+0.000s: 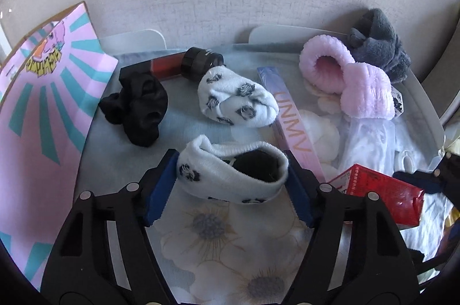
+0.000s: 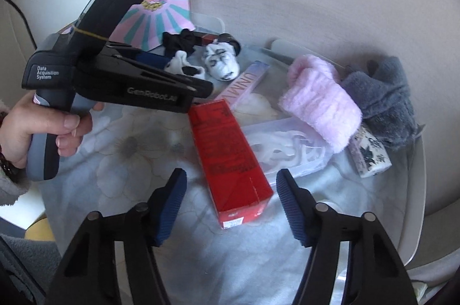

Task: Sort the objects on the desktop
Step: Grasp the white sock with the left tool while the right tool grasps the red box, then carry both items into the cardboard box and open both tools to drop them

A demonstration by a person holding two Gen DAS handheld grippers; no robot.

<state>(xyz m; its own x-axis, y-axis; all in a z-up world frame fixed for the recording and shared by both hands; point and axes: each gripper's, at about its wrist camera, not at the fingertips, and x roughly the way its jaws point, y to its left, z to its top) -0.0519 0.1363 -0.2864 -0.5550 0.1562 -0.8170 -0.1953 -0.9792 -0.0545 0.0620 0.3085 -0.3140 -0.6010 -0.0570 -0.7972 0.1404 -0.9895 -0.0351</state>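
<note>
A white spotted sock [image 1: 233, 175] sits clamped between the left gripper's [image 1: 230, 190] blue pads on the floral cloth [image 1: 218, 241]; at its four o'clock, a red box [image 2: 230, 161] lies between the right gripper's [image 2: 231, 207] parted, untouching pads.

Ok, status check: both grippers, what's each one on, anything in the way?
Left gripper shut on spotted white sock. Right gripper open, straddling red box, pads not touching. Clear plastic case lies against the box's right side.
</note>
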